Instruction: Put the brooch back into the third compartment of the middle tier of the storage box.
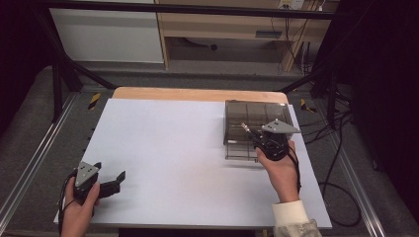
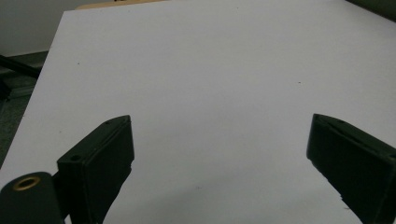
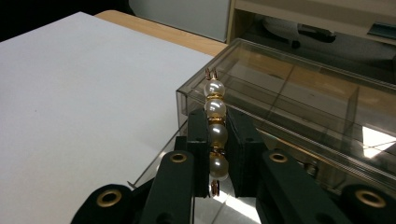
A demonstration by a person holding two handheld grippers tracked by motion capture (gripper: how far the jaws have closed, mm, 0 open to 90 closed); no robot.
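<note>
White sheet over the wooden table (image 1: pixel 163 148), dark frame rails around it, shelving behind. Over on the right, the right gripper (image 3: pixel 217 140) has its black jaws pressed in on a short string of pearl-like beads with gold spacers (image 3: pixel 215 126), pinching it at the lower beads so the top two stand clear. It's held up right at the near corner of the smoky transparent plastic compartment box (image 3: pixel 299 107), which sits by the table's far right edge. Down at the near left corner, the left gripper (image 2: pixel 219 154) has its jaws spread wide, nothing between them. Plenty of bare sheet between the two hands.
</note>
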